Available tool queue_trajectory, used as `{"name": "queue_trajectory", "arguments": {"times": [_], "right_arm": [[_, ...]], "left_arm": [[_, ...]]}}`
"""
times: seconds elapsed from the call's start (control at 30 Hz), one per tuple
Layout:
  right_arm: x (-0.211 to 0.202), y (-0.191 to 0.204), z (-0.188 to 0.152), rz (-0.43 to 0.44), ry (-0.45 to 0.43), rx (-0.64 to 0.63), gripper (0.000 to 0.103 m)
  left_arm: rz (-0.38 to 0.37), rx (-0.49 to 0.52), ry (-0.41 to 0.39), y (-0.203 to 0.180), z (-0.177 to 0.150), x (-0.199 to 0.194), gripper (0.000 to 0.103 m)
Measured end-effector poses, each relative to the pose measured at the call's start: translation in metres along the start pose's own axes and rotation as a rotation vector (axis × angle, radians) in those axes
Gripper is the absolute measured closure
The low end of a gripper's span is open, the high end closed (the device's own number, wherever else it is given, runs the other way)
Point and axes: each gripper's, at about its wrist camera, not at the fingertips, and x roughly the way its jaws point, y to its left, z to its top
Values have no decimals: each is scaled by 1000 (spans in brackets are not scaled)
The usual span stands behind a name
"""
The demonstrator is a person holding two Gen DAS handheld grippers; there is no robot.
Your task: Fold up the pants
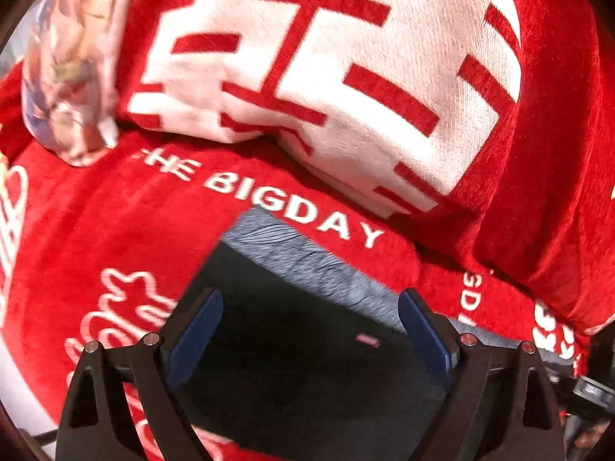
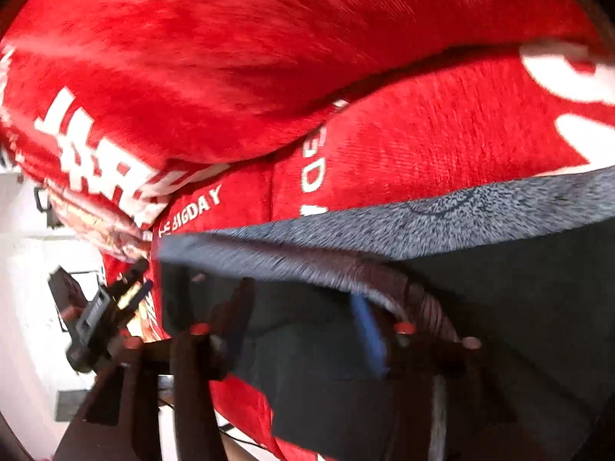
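Observation:
The pants are dark cloth with a fuzzy grey band along the far edge, and they lie flat on a red blanket. My left gripper hovers over them with its blue pads spread wide and nothing pinched between them. The right wrist view is blurred. It shows the same pants with the grey band. My right gripper stands over the pants' left part, fingers apart, pads not pressing on cloth. A grey fold bunches by its right finger.
The red blanket printed "THE BIGDAY" covers the surface. A red-and-white pillow lies just beyond the pants, with a red cushion behind. A black clamp-like device and a white floor show at the left.

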Motion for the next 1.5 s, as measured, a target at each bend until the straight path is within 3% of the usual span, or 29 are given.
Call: {"name": "queue_trajectory", "arguments": {"times": [0.17, 0.23, 0.3, 0.33, 0.43, 0.53, 0.67, 0.83, 0.93, 1.07, 1.2, 1.33, 1.5], "right_arm": [[-18, 23, -32, 43, 24, -96, 45], [-3, 19, -35, -22, 59, -134, 45], [9, 2, -31, -141, 72, -124, 49], [6, -6, -29, -162, 60, -103, 55], [-39, -31, -36, -48, -74, -3, 51], [-91, -60, -60, -102, -157, 58, 45], [-147, -111, -107, -144, -193, 164, 43], [-201, -188, -190, -259, -220, 366, 43], [-220, -222, -244, -293, -213, 485, 43], [-232, -244, -301, -304, -247, 601, 43], [-224, -257, -346, -195, -295, 717, 41], [-199, -255, -365, -64, -317, 712, 41], [-175, -246, -374, -43, -330, 672, 40]], "left_arm": [[49, 160, 130, -20, -46, 30, 10], [120, 218, 206, -32, -73, 57, 10], [213, 292, 187, -46, -92, 59, 10], [220, 321, 182, -53, -97, 55, 10], [163, 379, 214, -71, -115, 35, 10], [117, 454, 215, -98, -131, 14, 10], [33, 599, 245, -157, -164, -1, 10], [-142, 706, 337, -241, -212, 5, 10], [-147, 753, 336, -275, -230, 6, 10], [-174, 776, 351, -294, -241, 12, 10], [-181, 815, 339, -308, -250, 14, 10], [-219, 798, 341, -316, -248, 16, 10], [-232, 779, 349, -313, -250, 14, 10]]}}
